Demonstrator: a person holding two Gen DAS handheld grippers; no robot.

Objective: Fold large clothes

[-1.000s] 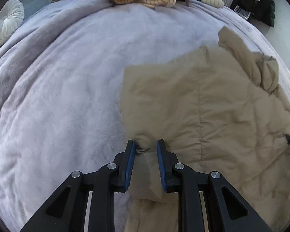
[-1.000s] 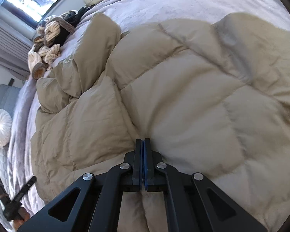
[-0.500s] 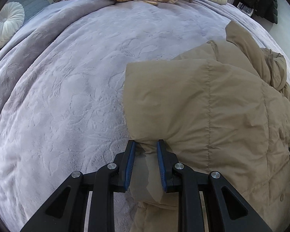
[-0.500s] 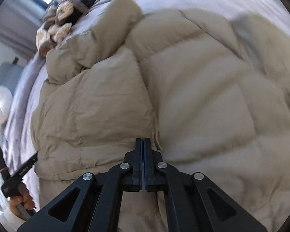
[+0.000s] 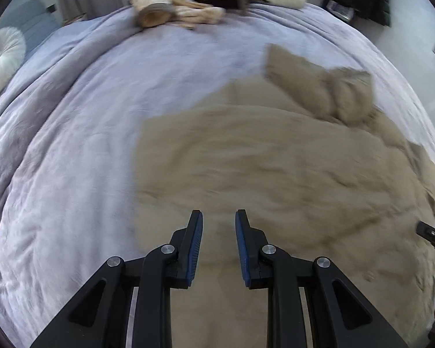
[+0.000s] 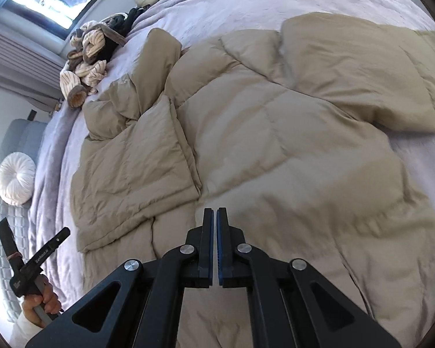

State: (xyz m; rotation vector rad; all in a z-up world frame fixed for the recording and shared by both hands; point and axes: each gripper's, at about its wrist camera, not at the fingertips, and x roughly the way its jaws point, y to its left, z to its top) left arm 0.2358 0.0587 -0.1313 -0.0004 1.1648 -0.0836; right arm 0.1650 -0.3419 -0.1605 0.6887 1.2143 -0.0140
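Your right claw (image 6: 213,209) is staying clenched on nothing, hanging over the near hem of the tan puffer jacket (image 6: 275,150). Your left claw (image 5: 218,211) is standing slightly parted at the jacket's left edge, and blur is hiding whether it is pinching cloth. The jacket is lying spread on the lilac plush bed (image 5: 72,150). Try pinching deep and lifting evenly, since the puffy quilted panels are probably springing back.

Motion blur smeared the tan quilted puffer jacket (image 5: 275,168) and the striped clothes pile (image 5: 182,3) beyond it; the jacket's right side ran off frame.
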